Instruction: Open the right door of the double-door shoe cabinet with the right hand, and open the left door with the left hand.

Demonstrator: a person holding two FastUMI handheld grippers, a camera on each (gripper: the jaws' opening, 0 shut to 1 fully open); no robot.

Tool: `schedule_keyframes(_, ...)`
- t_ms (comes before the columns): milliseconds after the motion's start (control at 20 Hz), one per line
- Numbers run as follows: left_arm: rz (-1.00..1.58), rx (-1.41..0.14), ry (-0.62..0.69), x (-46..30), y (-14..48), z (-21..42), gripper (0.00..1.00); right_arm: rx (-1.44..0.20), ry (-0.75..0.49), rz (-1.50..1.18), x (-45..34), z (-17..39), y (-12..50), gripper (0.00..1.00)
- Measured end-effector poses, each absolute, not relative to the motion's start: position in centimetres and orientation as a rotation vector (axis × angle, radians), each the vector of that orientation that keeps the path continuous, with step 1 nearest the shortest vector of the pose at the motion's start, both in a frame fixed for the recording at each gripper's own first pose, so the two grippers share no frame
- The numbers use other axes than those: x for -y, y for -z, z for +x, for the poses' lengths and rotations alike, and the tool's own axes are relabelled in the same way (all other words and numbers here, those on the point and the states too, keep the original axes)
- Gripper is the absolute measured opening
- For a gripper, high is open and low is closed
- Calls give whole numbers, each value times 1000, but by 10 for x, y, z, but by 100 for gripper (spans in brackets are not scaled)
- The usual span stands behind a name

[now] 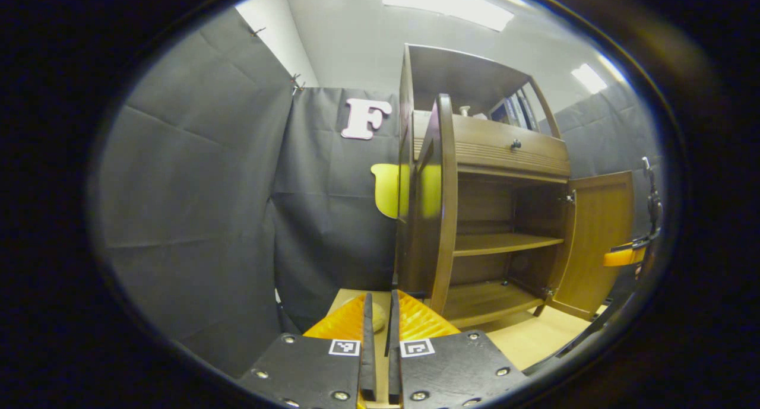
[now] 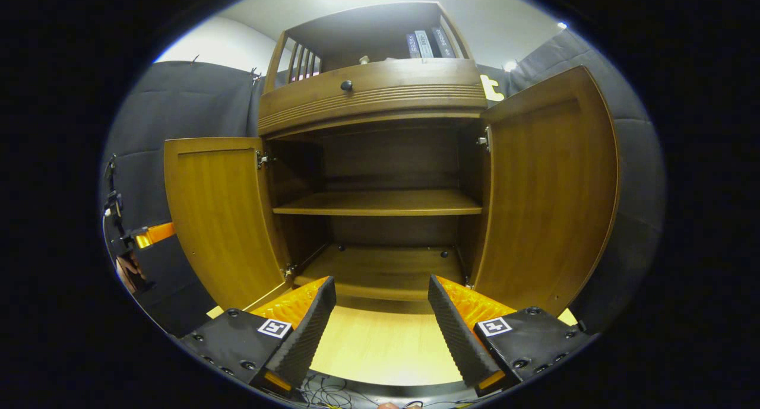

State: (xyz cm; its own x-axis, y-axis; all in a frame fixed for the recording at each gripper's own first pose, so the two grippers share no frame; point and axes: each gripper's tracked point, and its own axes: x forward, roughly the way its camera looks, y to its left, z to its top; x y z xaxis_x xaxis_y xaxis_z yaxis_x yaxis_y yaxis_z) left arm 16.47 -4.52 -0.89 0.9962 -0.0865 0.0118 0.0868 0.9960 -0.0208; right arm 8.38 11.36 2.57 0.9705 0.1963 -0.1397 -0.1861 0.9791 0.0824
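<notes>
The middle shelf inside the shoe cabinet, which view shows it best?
The right gripper view: it faces the open cabinet head-on, so the middle shelf shows across its full width between both open doors. The left gripper view looks from the side; there the shelf is seen at an angle, its left end cut off by the left door.

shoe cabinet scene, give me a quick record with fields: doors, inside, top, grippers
left door: open, swung out
right door: open, swung out
inside: middle shelf and bottom shelf bare
top: drawer with a dark knob; books in the upper compartment
left gripper: fingers nearly together, holding nothing
right gripper: fingers wide apart, holding nothing, facing the cabinet
</notes>
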Motion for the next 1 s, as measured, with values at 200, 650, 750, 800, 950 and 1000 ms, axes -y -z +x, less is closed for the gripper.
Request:
schedule_keyframes(200, -60, -6, 54, 55, 15, 125, 10, -156, -126, 66, -93, 81, -27, 93)
schedule_keyframes(650, -57, 53, 76, 114, 3, 104, 87, -160, -69, 44, -81, 76, -40, 93)
schedule_keyframes(750, -72, 49, 61, 124, 4, 106, 87, -151, -65, 52, -79, 76, -40, 92)
schedule_keyframes(800, -92, 44, 50, 130, 4, 108, 87, -144, -73, 57, -80, 75, -40, 93)
schedule_keyframes(950, -137, 22, -3, 151, 7, 109, 87, -134, -96, 51, -71, 72, -37, 93)
schedule_keyframes(1000, -151, 13, -13, 160, 8, 109, 87, -132, -102, 46, -67, 70, -35, 92)
